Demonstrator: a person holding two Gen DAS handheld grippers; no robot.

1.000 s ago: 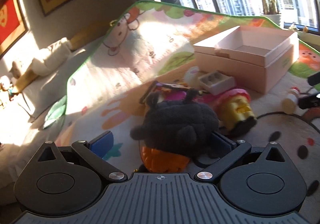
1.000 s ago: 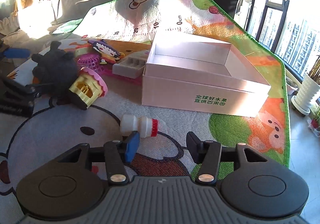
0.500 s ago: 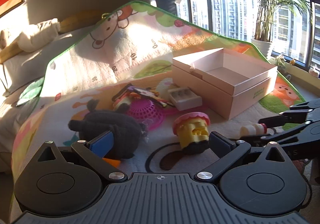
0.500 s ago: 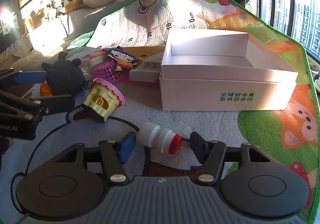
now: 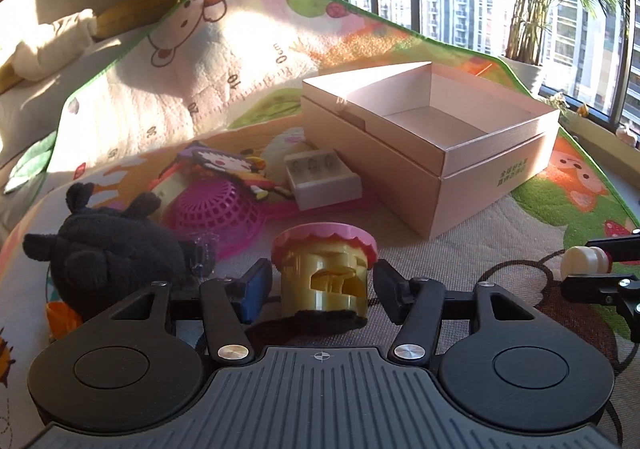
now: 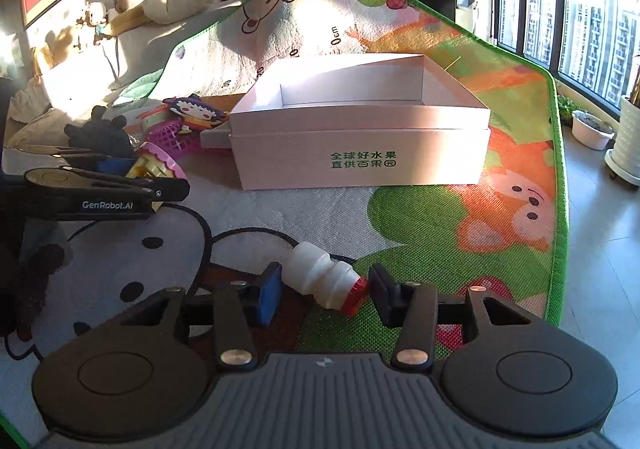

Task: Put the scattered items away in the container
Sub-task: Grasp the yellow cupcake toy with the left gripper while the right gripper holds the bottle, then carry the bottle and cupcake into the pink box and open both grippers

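A cartoon play mat (image 6: 500, 97) printed with a "0cm" ruler carries an open pink box (image 6: 360, 153) lettered in green Chinese characters. Beside it, the left gripper (image 5: 322, 285), marked "GenRobot.AI", is closing around a yellow toy (image 5: 324, 273). The right gripper (image 6: 324, 291) clamps a small white bottle (image 6: 320, 281) endwise.

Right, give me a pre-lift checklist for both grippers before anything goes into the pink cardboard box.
1. Yellow toy with pink scalloped top between left gripper fingers: ok; jaws closing.
2. Left pads pressing the toy: cannot tell.
3. White plastic bottle with red cap between right gripper fingers: ok.
4. Right pads pressing on the bottle: cannot tell.
5. Pink cardboard box open, nothing inside: ok.
6. Black plush toy clear of left fingers: ok.
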